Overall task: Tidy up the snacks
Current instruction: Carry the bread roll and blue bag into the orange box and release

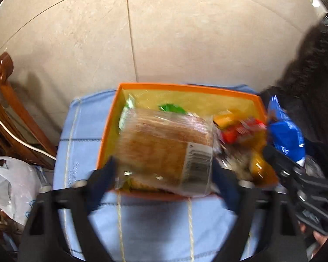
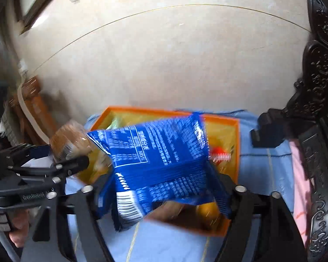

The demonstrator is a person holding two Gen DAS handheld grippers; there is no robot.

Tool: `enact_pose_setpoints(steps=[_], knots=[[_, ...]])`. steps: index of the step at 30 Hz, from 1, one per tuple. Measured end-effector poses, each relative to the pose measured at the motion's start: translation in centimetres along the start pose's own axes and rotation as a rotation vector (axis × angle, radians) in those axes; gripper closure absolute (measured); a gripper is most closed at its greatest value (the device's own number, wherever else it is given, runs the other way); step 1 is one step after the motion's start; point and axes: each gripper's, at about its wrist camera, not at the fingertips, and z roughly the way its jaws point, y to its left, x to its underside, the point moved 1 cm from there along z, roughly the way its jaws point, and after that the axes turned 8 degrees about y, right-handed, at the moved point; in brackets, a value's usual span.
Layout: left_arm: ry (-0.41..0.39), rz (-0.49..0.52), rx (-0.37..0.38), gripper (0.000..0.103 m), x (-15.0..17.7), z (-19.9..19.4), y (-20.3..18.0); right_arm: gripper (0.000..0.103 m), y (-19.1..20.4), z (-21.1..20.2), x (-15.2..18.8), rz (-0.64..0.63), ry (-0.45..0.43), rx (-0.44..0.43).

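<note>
Both hand-held grippers are pointing steeply down over the orange box (image 1: 108,128) sitting on the blue cloth (image 1: 83,126). The left hand-held gripper (image 1: 164,170) is standing wide — the clear bread bag (image 1: 164,150) is lying between its fingers (image 1: 103,174), but blur is hiding whether the pads are pressing it. The right hand-held gripper (image 2: 164,185) is also spread wide around a blue snack bag (image 2: 159,152); contact is unclear too. Other snacks — red (image 1: 240,131), green (image 1: 171,108) — are lying in the box. A carved dark chair (image 2: 317,109) is crowding the right edge; bare floor (image 1: 175,32) is lying beyond.
</note>
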Motion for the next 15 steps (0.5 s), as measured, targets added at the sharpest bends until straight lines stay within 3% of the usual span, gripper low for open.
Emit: enact_pose_setpoints(steps=[3,9,15], knots=[[0.031,0.014,-0.039,0.005,-0.3,1.3,-0.4,0.008,-0.5,-0.2,0.4,0.042,-0.041,-0.007],[0.069,-0.013,-0.043,0.005,1.8,2.4,0.4,0.008,-1.1,0.0,3.8,0.037,-0.004,0.014],[0.05,-0.024,-0.031,0.005,4.6,0.3,0.8,0.008,-0.6,-1.5,6.8,0.042,0.013,0.025]])
